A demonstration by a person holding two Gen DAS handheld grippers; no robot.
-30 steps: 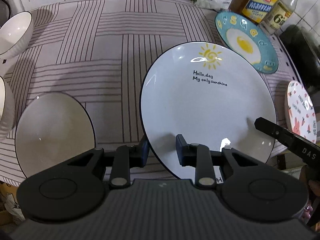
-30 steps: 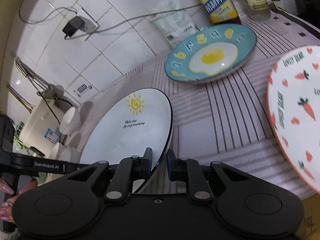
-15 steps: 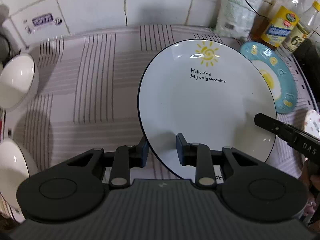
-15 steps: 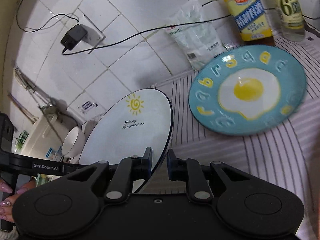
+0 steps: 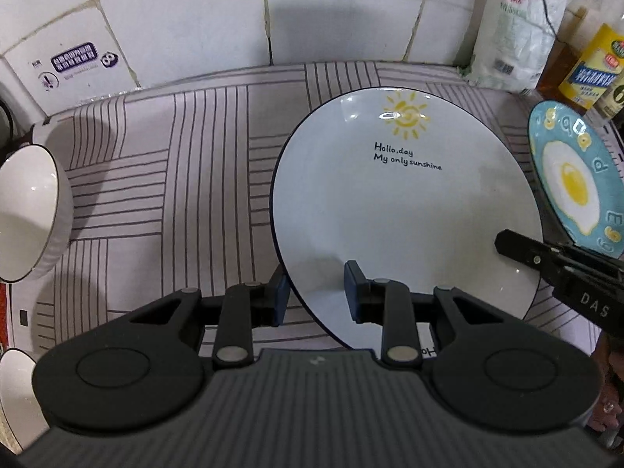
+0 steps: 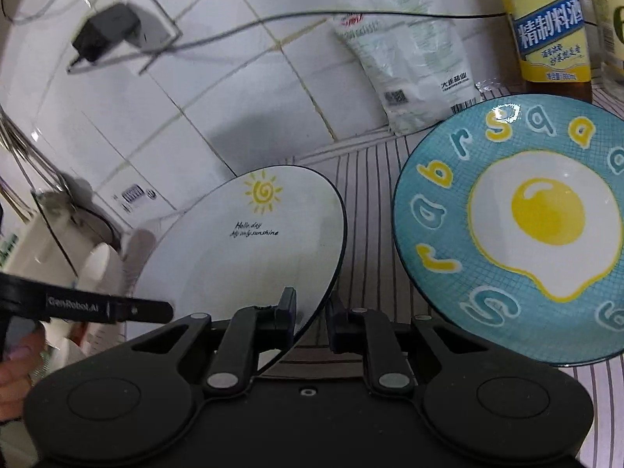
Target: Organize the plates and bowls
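A white plate with a yellow sun and black writing is held above the striped cloth, tilted. My left gripper is shut on its near left rim. My right gripper is shut on its right rim; the plate also shows in the right wrist view. A blue plate with a fried-egg picture lies on the cloth just right of it and also shows in the left wrist view. A white bowl stands at the left edge.
Tiled wall right behind the cloth. A white bag and sauce bottles stand at the back right. A charger and cable hang on the wall. Part of another white bowl shows at the lower left.
Both grippers have carried the sun plate away from me toward the wall and the egg plate. The carrot plate and a near bowl have left view.
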